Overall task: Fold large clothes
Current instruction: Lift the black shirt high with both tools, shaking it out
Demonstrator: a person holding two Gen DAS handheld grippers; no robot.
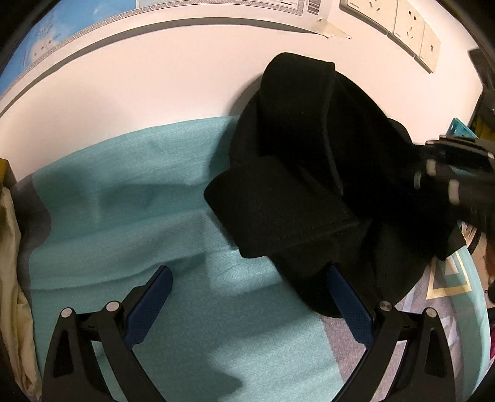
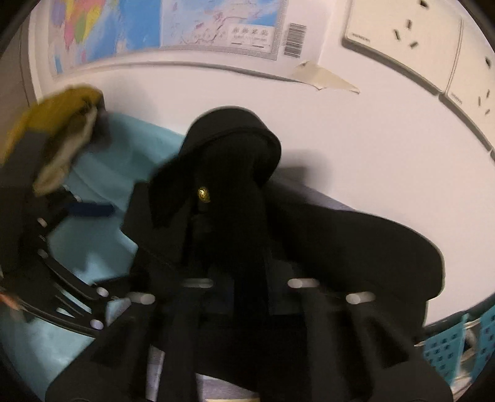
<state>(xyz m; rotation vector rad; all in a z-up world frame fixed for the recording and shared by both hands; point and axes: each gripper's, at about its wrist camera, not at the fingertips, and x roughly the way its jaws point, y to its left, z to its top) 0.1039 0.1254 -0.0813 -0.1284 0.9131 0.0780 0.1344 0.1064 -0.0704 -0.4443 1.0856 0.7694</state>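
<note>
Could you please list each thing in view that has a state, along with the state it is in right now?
black garment: bunched and partly lifted, not yet folded flat.
left gripper: open, empty, above the teal cloth.
right gripper: shut on the black garment.
teal cloth: spread out, slightly wrinkled.
yellow garment: crumpled in a heap at the side.
tape: on the map's corner, its free end peeling.

place: home bedroom | cues: teal bedsheet [image 1: 173, 222]; wall map [image 2: 173, 24]; wall sockets [image 1: 408, 27]
</note>
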